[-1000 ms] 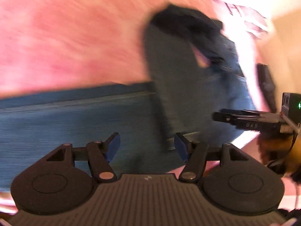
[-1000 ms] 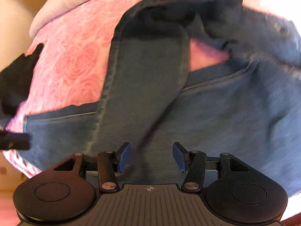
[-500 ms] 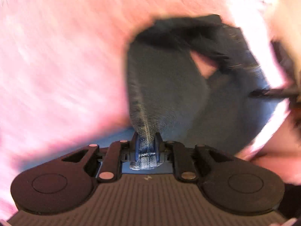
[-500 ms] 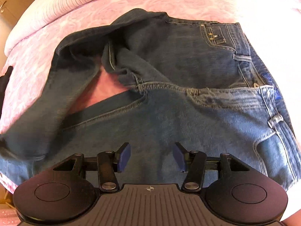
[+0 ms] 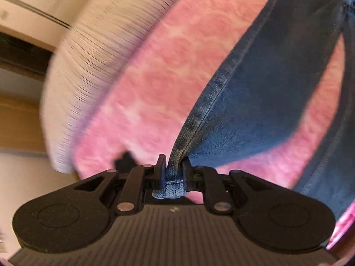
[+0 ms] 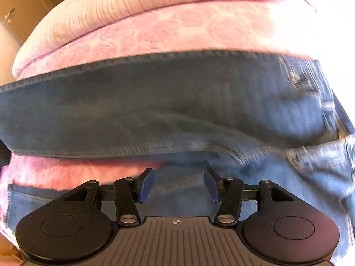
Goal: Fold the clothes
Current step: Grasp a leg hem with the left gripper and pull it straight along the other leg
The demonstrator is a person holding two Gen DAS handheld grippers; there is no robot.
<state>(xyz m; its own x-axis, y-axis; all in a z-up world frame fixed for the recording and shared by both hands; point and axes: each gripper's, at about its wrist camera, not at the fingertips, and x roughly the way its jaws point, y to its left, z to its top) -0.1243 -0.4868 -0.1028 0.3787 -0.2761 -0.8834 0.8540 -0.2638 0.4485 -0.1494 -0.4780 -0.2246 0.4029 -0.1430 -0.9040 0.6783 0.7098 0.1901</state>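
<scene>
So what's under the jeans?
A pink rose-patterned bedspread lies under the jeans, showing in the gap between the legs. Whatever else is beneath the denim is covered.

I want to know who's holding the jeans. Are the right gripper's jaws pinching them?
No, the right gripper has its jaws standing apart with nothing pressed between them, just above the jeans.

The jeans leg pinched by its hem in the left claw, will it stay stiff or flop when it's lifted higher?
Probably floppy: the jeans leg hangs from the left claw in a slack sweep down to the pink bedspread. Likely fairly heavy for cloth, since the denim looks thick with bulky seams. The hem is bunched between the pads, so slipping seems unlikely.
</scene>
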